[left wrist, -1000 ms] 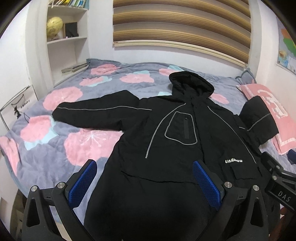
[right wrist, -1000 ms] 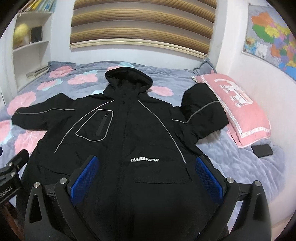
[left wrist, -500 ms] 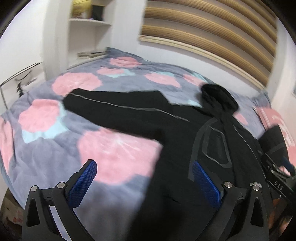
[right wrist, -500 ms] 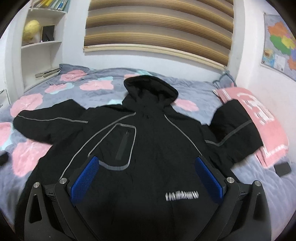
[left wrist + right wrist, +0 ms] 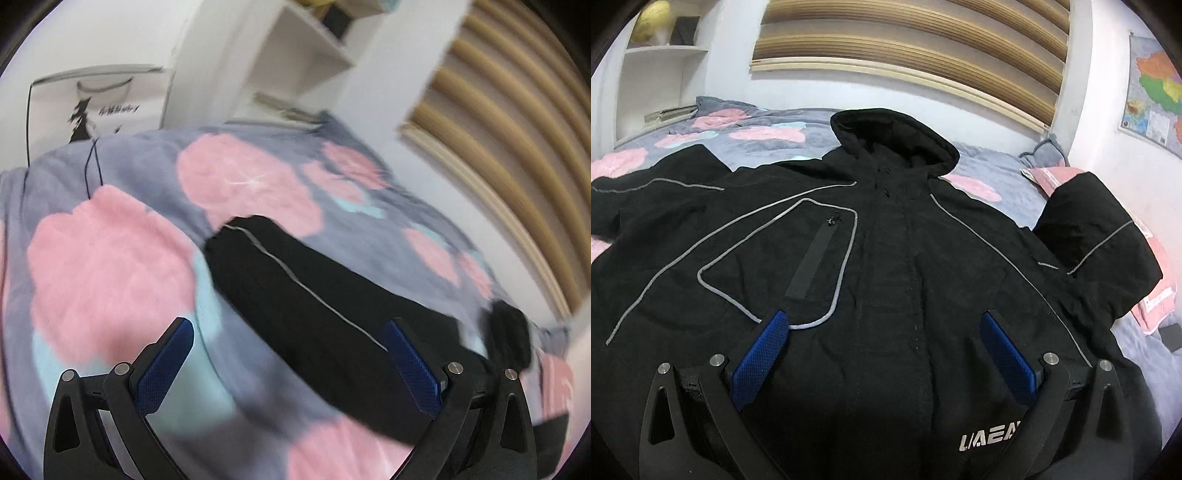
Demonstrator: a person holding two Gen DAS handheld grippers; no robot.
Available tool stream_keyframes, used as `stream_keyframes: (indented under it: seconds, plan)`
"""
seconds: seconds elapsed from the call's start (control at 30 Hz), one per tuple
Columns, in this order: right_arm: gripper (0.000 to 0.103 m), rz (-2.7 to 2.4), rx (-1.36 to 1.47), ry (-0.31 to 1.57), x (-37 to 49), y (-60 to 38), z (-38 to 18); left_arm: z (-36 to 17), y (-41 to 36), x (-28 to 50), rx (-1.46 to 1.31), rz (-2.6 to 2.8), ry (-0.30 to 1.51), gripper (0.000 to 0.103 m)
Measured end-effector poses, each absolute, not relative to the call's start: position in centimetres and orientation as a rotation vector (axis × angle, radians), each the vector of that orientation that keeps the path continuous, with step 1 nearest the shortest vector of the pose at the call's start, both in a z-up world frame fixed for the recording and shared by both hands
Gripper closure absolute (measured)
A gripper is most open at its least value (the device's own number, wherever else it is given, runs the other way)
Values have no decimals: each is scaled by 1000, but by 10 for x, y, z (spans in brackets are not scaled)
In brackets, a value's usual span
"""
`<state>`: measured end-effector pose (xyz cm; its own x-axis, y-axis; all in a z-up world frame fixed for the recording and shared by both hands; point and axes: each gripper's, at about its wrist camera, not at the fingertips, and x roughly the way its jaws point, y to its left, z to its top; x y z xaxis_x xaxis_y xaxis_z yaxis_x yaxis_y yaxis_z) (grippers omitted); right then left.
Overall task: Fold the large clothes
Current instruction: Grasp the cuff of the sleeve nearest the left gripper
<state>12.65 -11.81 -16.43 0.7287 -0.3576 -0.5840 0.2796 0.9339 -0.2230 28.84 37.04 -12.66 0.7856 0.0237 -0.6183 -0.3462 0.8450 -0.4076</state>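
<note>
A black hooded jacket (image 5: 886,258) with grey piping lies spread front-up on the bed. Its hood (image 5: 894,136) points to the headboard wall. Its right sleeve (image 5: 1097,243) is bent back over a pink pillow. Its left sleeve (image 5: 306,306) stretches out flat in the left wrist view, cuff (image 5: 236,236) toward the bed's left side. My left gripper (image 5: 288,354) is open and empty above this sleeve. My right gripper (image 5: 882,343) is open and empty above the jacket's chest.
The bed has a grey blanket with pink flowers (image 5: 110,266). A white shelf unit (image 5: 306,55) and a white paper bag (image 5: 99,107) stand at the left. A pink pillow (image 5: 1156,295) and a dark phone (image 5: 1171,336) lie at the right. A map (image 5: 1156,92) hangs on the right wall.
My left gripper has swung left and now looks along the outstretched left sleeve. My right gripper has moved forward and lower over the jacket's chest. Both stayed open.
</note>
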Motion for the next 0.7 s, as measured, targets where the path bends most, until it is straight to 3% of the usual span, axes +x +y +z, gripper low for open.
stream_keyframes:
  seconds: [0.27, 0.3, 0.37, 0.4, 0.43, 0.7]
  plan:
    - [0, -339, -120, 681, 128, -117, -168, -208, 405, 365, -684, 251, 775, 2]
    - [0, -339, -115, 683, 128, -118, -168, -208, 403, 366, -658, 268, 762, 8]
    - [0, -340, -111, 684, 128, -119, -169, -203, 392, 370, -558, 295, 751, 37]
    - [0, -341, -111, 683, 128, -119, -169, -199, 385, 370, -506, 304, 742, 65]
    - [0, -343, -112, 680, 128, -119, -169, -193, 375, 370, -445, 288, 720, 83]
    - [0, -345, -104, 669, 126, -121, -168, -119, 300, 334, -117, 199, 518, 88]
